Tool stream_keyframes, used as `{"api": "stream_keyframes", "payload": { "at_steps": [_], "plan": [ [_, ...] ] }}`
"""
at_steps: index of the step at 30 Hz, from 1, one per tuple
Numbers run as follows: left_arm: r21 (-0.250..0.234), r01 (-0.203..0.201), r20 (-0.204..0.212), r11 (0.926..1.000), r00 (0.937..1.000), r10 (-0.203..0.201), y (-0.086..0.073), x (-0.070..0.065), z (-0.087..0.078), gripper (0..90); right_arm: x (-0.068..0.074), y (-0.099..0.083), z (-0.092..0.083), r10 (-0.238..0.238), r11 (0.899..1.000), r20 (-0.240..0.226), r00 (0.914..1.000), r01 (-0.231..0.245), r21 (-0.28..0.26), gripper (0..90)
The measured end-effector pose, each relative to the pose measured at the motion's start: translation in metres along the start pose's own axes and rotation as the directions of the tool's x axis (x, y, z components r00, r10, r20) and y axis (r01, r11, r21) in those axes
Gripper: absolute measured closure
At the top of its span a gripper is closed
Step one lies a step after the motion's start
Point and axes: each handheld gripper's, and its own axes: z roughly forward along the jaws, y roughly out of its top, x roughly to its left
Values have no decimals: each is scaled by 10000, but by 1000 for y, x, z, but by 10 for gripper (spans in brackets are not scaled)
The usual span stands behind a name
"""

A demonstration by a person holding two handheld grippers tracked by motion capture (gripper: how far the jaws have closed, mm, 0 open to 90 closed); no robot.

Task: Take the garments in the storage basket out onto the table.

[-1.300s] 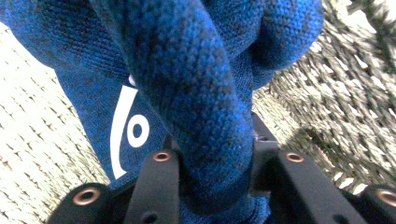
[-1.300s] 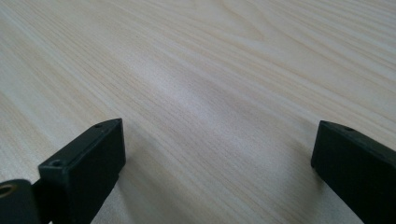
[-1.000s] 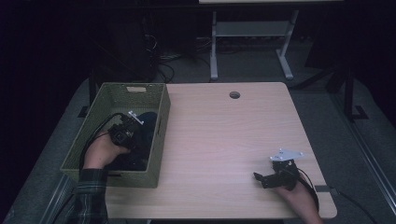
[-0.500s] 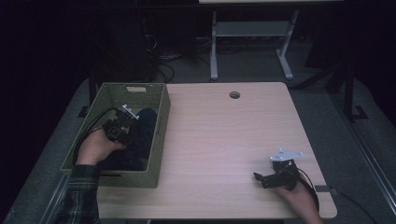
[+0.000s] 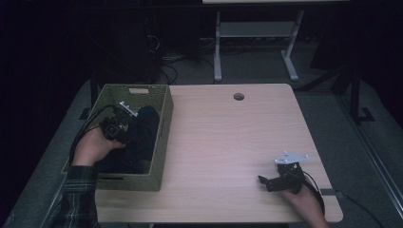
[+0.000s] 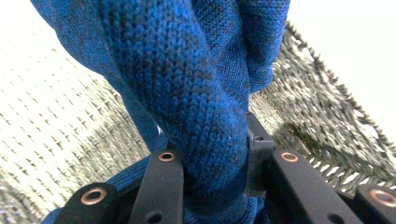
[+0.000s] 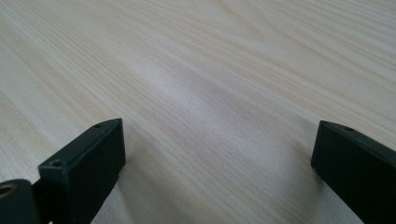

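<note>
Left gripper (image 5: pixel 127 124) inside green basket (image 5: pixel 161 137) — jaws clamped on blue knit cloth (image 6: pixel 187 93). Right gripper (image 5: pixel 266 182) on wooden surface (image 5: pixel 228 142) — jaws wide apart, holding nothing.

A cable hole (image 5: pixel 238 96) pierces the wooden table (image 5: pixel 228 142).

Blue knit cloth (image 6: pixel 196 93) cut off by top edge

High view overlooks the table (image 5: pixel 228 142); gripper views sit close.
</note>
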Motion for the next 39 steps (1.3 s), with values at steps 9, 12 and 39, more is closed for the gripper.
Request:
{"api": "stream_keyframes", "payload": {
  "at_steps": [9,12,39],
  "plan": [
    [-55,-113,-221,9999,9997,112,8,0,-21,734,0,0,0,2,10000,3,10000,-2,-2,26],
    [-161,-127,-335,9998,9994,122,10,0,-30,734,0,0,0,1,10000,3,10000,-1,-4,26],
    [-687,-510,-946,9963,9945,444,31,-11,-99,741,0,0,0,-1,10000,4,10000,1,-8,26]
  ]
}}
